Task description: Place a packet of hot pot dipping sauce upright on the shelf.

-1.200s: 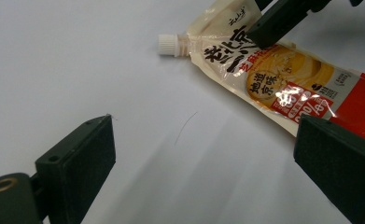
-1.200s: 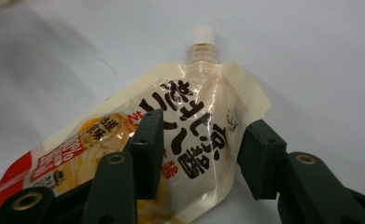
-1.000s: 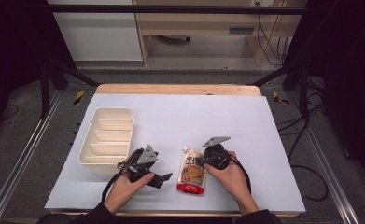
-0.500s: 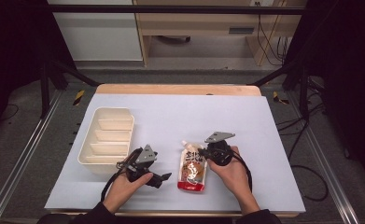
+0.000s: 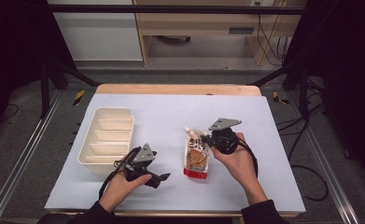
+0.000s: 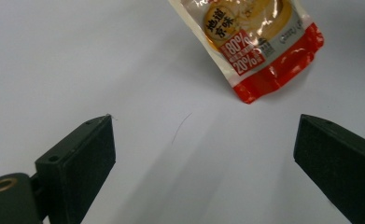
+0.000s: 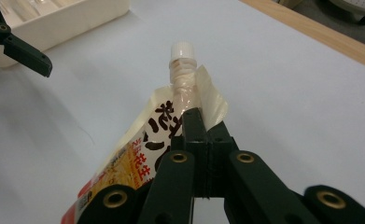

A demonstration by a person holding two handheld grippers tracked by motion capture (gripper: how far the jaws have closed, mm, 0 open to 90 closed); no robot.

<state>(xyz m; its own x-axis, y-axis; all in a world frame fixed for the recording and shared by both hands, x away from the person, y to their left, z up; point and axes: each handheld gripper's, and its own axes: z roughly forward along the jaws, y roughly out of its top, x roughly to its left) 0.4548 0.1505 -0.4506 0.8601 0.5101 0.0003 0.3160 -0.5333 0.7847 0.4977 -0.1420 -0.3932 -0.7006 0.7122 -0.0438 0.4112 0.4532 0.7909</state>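
Spout pouch pinched by right tongs, lifting pending; left tongs wide, idle; tray at 9 o'clock.

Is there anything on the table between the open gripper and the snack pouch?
No. In the left gripper view, the stretch of white table between the left gripper and the pouch is bare, apart from one thin hair-like strand.

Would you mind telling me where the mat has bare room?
Free: the far strip behind the tray and pouch, and the right edge. Crowded: the near middle, with the left gripper, pouch and right gripper.
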